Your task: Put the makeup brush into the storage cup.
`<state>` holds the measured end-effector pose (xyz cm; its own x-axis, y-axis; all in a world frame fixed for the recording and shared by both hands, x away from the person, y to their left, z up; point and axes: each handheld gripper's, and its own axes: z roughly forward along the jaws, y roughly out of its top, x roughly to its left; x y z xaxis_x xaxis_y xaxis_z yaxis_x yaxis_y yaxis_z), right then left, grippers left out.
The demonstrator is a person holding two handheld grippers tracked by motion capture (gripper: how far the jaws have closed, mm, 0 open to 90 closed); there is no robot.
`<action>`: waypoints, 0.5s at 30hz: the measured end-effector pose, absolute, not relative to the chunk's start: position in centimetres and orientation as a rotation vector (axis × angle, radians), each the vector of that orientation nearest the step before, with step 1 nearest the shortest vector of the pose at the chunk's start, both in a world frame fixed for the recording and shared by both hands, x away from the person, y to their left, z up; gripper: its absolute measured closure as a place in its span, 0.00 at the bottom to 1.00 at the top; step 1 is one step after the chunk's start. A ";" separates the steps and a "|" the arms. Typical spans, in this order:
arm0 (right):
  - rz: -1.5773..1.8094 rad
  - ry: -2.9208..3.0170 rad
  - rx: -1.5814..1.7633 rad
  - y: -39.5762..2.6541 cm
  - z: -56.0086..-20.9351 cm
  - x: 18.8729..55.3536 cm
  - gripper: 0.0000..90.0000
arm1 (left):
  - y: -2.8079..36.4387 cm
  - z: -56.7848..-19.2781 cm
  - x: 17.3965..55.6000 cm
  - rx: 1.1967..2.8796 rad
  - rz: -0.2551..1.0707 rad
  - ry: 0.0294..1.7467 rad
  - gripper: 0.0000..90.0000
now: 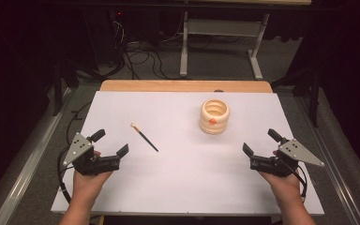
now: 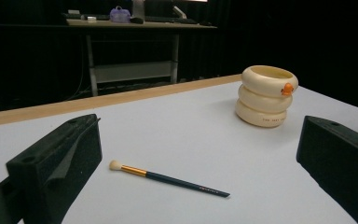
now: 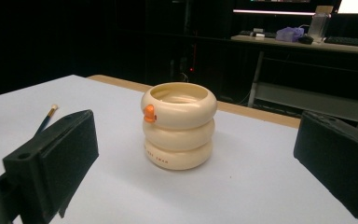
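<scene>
Nearest of all, two forearms come in over the front edge of the white worktop [image 1: 183,187], each hand holding a black two-jaw gripper. With the cream pot as the marker, the left gripper [image 1: 110,143] sits well to the near left of it, jaws spread wide with nothing between them, a grey three-cornered plate on top and a cable trailing off behind the hand. The right gripper [image 1: 258,142] sits to the near right of the pot, closer to it than the left one, and its jaws also stand wide apart and empty. Both point forward and slightly inward, towards the middle of the worktop.

Further in, a thin dark-handled brush with a gold ferrule and a pale tuft [image 1: 144,137] lies flat on the white surface, left of the pot and a little nearer than it, well apart from it. Its tuft end points away and to the left. In the left gripper view the brush [image 2: 168,179] lies between the two open jaws but beyond them, touching neither.

The pot itself, a cream holder shaped like three stacked rings with a small orange knob on its top ring [image 1: 214,116], stands upright towards the far right of the sheet; the right gripper view looks straight at it [image 3: 178,131] and shows small lettering on the lowest ring, too small to read.

Beyond the pot runs the bare wooden strip of the worktop's far edge [image 1: 183,86], and behind that a grey-legged desk [image 1: 220,28] over tangled cables on the floor.
</scene>
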<state>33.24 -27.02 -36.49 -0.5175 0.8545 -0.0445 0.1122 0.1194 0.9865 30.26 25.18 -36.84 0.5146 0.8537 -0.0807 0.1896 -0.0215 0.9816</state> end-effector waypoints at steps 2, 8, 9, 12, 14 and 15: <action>1.462 1.749 0.938 -27.0 -36.5 33.2 0.01 | 25.1 -36.8 30.3 1.536 0.672 0.933 0.01; 1.461 1.752 0.938 -27.0 -36.5 33.2 0.01 | 25.1 -36.8 30.3 1.537 0.676 0.934 0.00; 1.464 1.753 0.937 -27.0 -36.5 33.1 0.01 | 25.1 -36.8 30.3 1.537 0.674 0.933 0.00; 1.459 1.757 0.925 -26.9 -36.5 33.1 0.01 | 25.2 -36.8 30.3 1.542 0.671 0.935 0.00; 1.458 1.757 0.920 -26.9 -36.5 33.1 0.01 | 25.2 -36.8 30.3 1.538 0.674 0.934 0.00; 1.456 1.758 0.919 -26.9 -36.5 33.1 0.01 | 25.2 -36.8 30.3 1.538 0.673 0.934 0.00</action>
<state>33.15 -26.91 -36.50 -0.5294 0.8465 -0.0566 0.1020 0.1297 0.9863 30.27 25.22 -36.78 0.5175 0.8520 -0.0798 0.1934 -0.0256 0.9808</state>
